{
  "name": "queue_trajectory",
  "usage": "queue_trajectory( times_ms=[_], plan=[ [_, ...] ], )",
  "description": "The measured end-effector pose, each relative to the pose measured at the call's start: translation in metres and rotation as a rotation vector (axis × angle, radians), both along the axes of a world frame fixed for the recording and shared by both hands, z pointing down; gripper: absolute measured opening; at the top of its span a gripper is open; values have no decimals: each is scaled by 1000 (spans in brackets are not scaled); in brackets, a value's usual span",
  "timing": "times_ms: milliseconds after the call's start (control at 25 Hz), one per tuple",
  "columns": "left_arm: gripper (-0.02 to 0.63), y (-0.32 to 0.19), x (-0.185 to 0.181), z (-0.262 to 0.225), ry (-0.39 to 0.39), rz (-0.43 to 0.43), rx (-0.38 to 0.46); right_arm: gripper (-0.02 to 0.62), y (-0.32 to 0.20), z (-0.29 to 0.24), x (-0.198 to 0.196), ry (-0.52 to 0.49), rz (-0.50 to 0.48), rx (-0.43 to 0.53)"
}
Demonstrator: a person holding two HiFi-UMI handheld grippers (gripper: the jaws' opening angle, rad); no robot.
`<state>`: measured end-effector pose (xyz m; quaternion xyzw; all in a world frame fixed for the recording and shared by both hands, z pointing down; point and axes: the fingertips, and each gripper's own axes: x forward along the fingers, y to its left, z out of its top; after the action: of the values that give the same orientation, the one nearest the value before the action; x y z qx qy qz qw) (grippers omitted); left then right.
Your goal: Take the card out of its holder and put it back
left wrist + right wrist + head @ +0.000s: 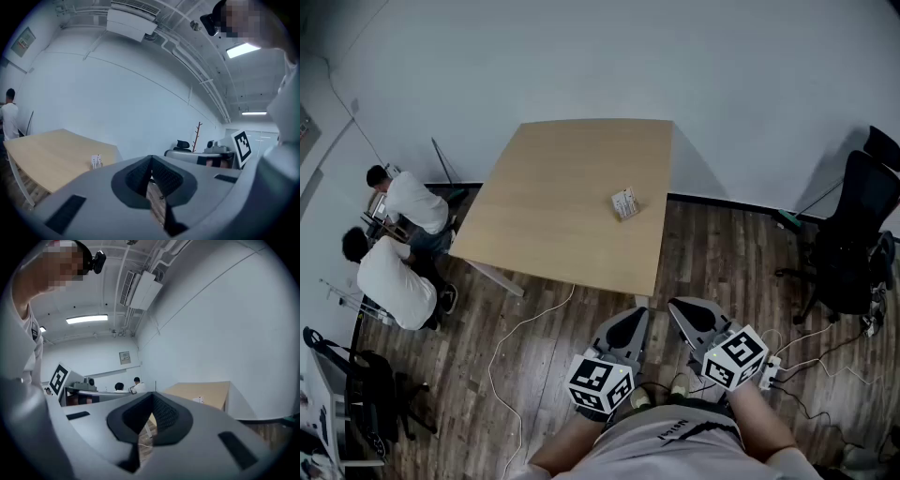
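Observation:
A small card holder (625, 203) with a white card in it stands on the right half of a light wooden table (562, 206). It also shows small in the left gripper view as the card holder (96, 161), and in the right gripper view as the card holder (200, 400). Both grippers are held close to my body over the floor, well short of the table. My left gripper (628, 321) is shut and holds nothing. My right gripper (692, 314) is shut and empty too. In the gripper views, the left gripper (151, 161) and the right gripper (152, 399) have their jaws meeting at the tips.
Two people in white shirts (398, 248) sit on the floor to the left of the table. A black office chair (853, 234) stands at the right, another chair (366, 380) at the lower left. Cables (520, 328) run across the wooden floor.

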<state>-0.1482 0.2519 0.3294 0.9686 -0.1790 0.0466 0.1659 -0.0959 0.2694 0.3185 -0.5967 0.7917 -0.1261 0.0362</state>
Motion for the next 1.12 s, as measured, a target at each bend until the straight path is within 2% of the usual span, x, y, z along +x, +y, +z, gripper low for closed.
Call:
queue_trajectory(
  times_ms=[400, 640, 880, 1120],
  plan=[
    [14, -4, -4, 3, -7, 2, 0, 12, -6, 2, -1, 0, 0, 1],
    [14, -9, -9, 6, -3, 23, -8, 12, -10, 1, -11, -46, -33, 17],
    [14, -20, -19, 9, 2, 35, 2, 12, -16, 0, -19, -32, -35, 33],
    [14, -32, -16, 11, -7, 37, 9, 12, -29, 0, -7, -40, -48, 41]
  ],
)
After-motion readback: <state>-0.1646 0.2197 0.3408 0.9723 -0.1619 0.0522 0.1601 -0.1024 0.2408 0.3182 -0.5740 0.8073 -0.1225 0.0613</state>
